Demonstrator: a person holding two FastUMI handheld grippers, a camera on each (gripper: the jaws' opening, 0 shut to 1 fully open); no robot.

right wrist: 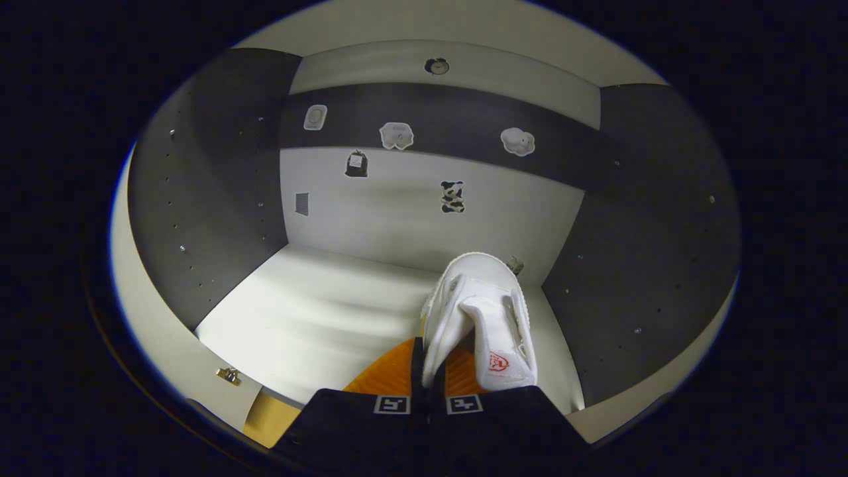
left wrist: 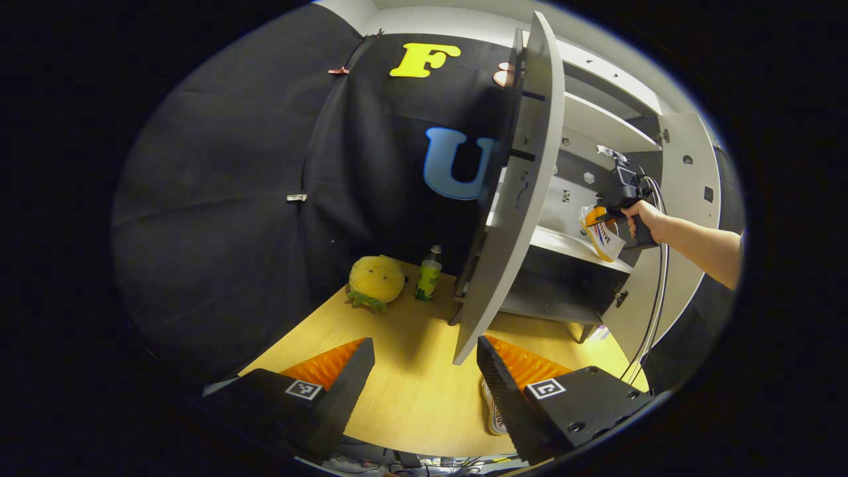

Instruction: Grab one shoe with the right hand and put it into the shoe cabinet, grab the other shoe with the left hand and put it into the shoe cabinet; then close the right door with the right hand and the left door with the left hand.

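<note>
In the right gripper view the right tongs (right wrist: 428,371) sit at the bottom centre of the frame, pressed together and pinching a white shoe (right wrist: 480,318) by its rim; the shoe rises toward the middle of the frame, over the pale shelf (right wrist: 311,318) inside the shoe cabinet (right wrist: 199,199), near the lower right corner of that compartment. Small stickers dot the back wall in the upper half of the frame. In the left gripper view the left tongs (left wrist: 424,371) are spread wide at the bottom of the frame with nothing between them, above the wooden table (left wrist: 411,397). The other shoe (left wrist: 493,414) lies on the table at the lower centre, just beside the right-hand finger. The cabinet's left door (left wrist: 517,199) stands open, edge-on, in the middle of the frame. At the right a hand (left wrist: 639,218) holds the other tongs with the shoe in the cabinet. A yellow plush toy (left wrist: 376,281) and a bottle (left wrist: 428,275) stand at the far end of the table.
</note>
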